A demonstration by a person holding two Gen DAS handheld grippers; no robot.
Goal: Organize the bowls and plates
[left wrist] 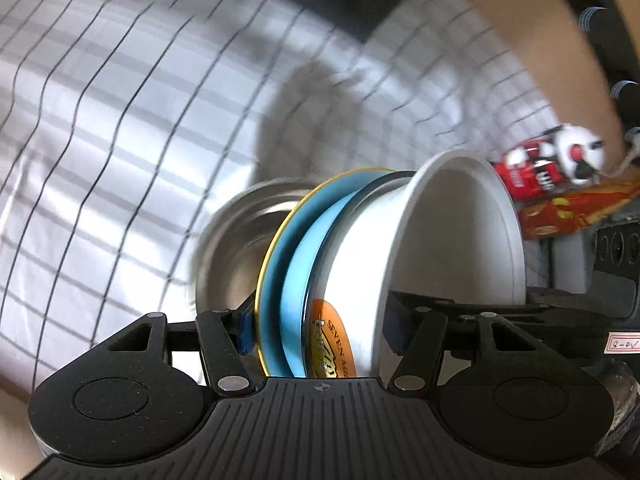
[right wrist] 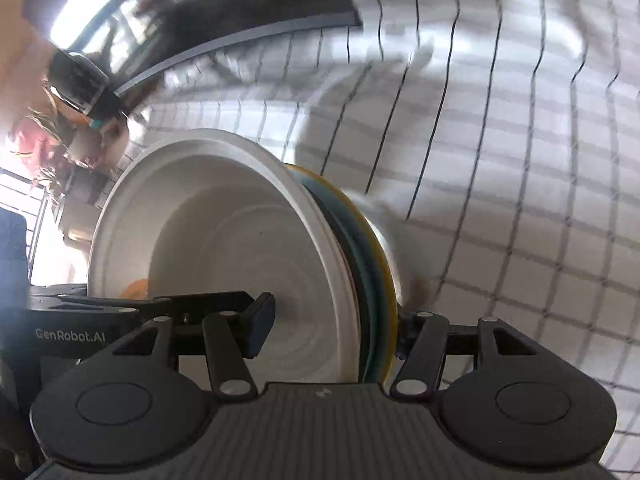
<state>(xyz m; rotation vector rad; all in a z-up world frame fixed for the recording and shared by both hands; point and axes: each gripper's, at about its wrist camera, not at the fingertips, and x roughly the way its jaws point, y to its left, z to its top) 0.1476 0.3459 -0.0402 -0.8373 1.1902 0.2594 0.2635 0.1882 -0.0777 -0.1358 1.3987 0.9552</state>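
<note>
The left hand-held gripper (left wrist: 320, 320) is clenched across a nested stack of dishes turned on edge: a white bowl (left wrist: 452, 240) on its right side, a blue plate with a yellow rim (left wrist: 280, 264) in the middle, a metal bowl (left wrist: 236, 240) on its left. The right hand-held gripper (right wrist: 328, 320) clamps the same stack from the other side, one pad inside the white bowl (right wrist: 224, 232), the other behind the blue plate (right wrist: 376, 280). Beyond the stack lies the surface (left wrist: 100, 120), covered with a white cloth with dark grid lines, blurred. Far right of the left hand-held gripper sit red packages (left wrist: 552, 184). A dark panel (right wrist: 240, 0) edges the cloth beyond the right hand-held gripper.
</note>
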